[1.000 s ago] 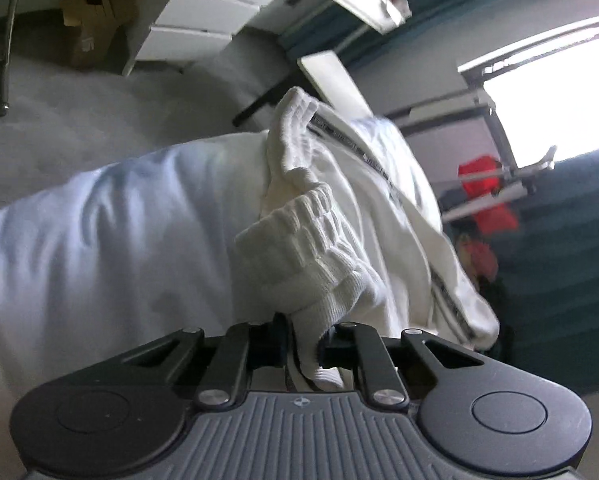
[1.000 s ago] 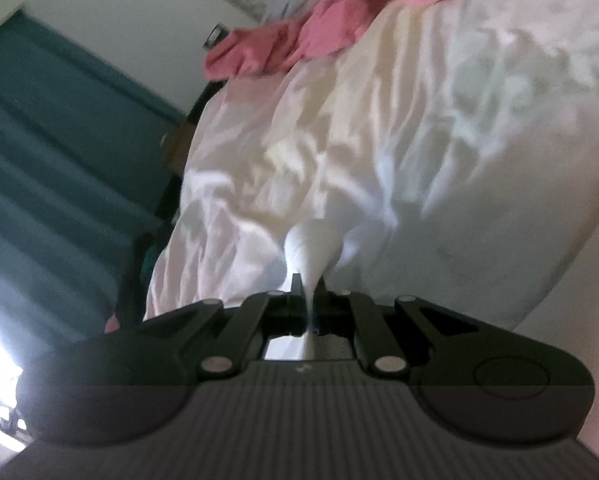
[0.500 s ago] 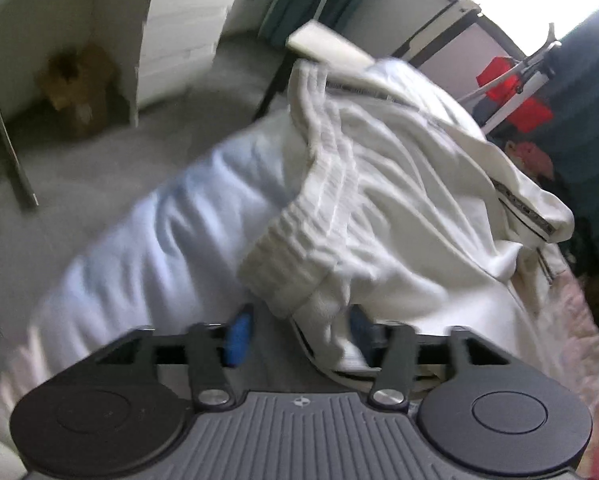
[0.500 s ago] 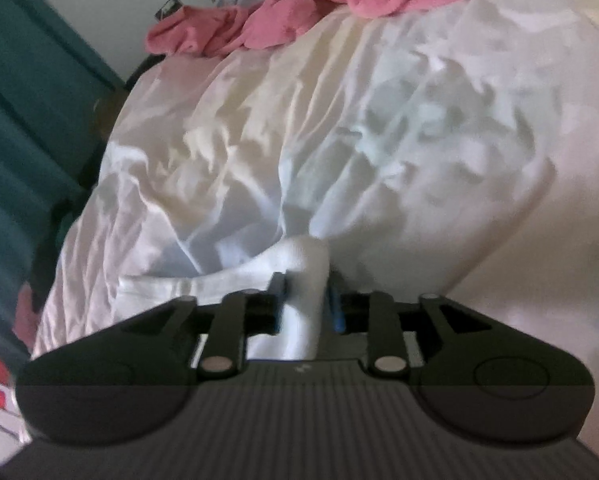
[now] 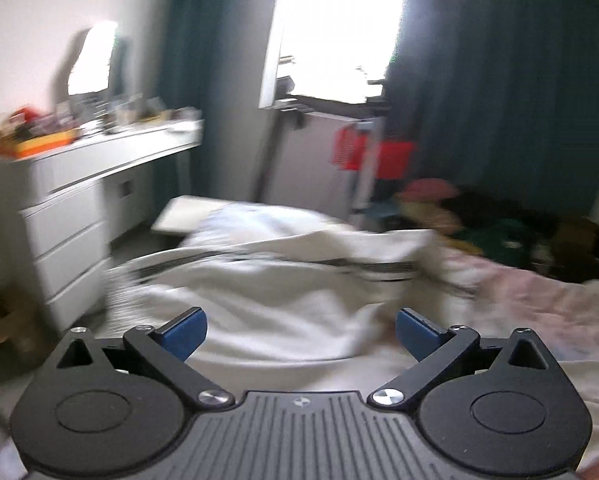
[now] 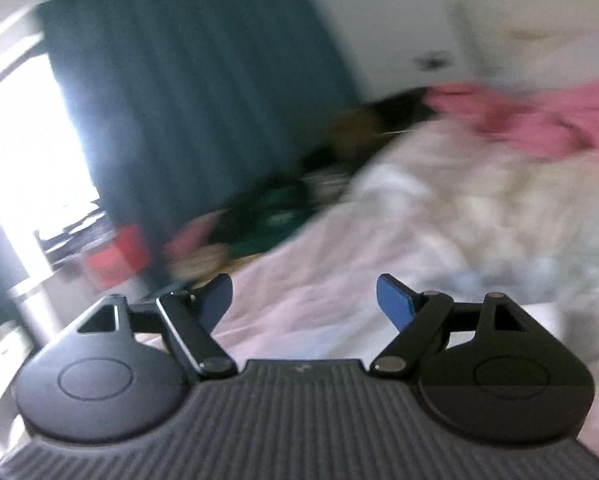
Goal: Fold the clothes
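Note:
A white garment with black striped trim point(image 5: 283, 280) lies spread on the bed ahead of my left gripper point(image 5: 301, 330), which is open and empty just above the fabric's near edge. My right gripper point(image 6: 304, 300) is open and empty over the pale bed sheet point(image 6: 379, 264). A pink garment point(image 6: 539, 120) lies at the far right of the bed in the right wrist view. Both views are blurred by motion.
A white drawer unit point(image 5: 71, 232) with cluttered top stands left of the bed. A bright window point(image 5: 339, 28) with dark teal curtains point(image 5: 499, 100) is behind. Red items point(image 5: 379, 156) on a rack and a pile of dark clothes point(image 5: 499, 236) lie beyond the bed.
Both grippers have opened and let go of the white garment, then swung up and level. The garment now lies on the bed.

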### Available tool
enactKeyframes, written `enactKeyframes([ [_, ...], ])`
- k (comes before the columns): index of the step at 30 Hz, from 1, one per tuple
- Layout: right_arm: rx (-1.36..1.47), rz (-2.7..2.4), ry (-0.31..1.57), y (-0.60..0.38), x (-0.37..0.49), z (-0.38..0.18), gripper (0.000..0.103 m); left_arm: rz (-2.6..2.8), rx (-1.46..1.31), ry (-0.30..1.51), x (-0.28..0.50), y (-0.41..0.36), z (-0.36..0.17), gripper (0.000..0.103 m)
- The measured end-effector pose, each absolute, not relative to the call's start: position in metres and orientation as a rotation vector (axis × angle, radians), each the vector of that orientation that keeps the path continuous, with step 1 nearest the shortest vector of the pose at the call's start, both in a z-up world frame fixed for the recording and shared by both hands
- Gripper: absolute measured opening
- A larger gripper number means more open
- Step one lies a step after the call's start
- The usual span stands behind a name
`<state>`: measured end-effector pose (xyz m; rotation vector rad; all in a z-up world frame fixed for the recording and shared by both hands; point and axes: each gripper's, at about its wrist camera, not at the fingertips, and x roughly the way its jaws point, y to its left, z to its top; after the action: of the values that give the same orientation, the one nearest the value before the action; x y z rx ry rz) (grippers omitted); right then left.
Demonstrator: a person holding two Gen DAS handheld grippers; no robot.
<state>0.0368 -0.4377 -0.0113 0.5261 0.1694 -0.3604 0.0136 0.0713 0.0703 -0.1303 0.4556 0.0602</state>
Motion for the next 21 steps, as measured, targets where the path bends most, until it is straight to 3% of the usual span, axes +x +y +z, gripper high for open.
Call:
enactKeyframes([
  [9, 0.418, -0.100, 0.199, -0.363, 0.049, -0.004, 0.081, -0.086, -0.006, 0.427, 0.071, -0.044, 0.028, 0.103],
  [21, 0.354, -0.075, 0.233, -0.329, 0.088, -0.025, 0.081, -0.070, -0.006, 0.473, 0.098, -0.034, -0.027, 0.103],
])
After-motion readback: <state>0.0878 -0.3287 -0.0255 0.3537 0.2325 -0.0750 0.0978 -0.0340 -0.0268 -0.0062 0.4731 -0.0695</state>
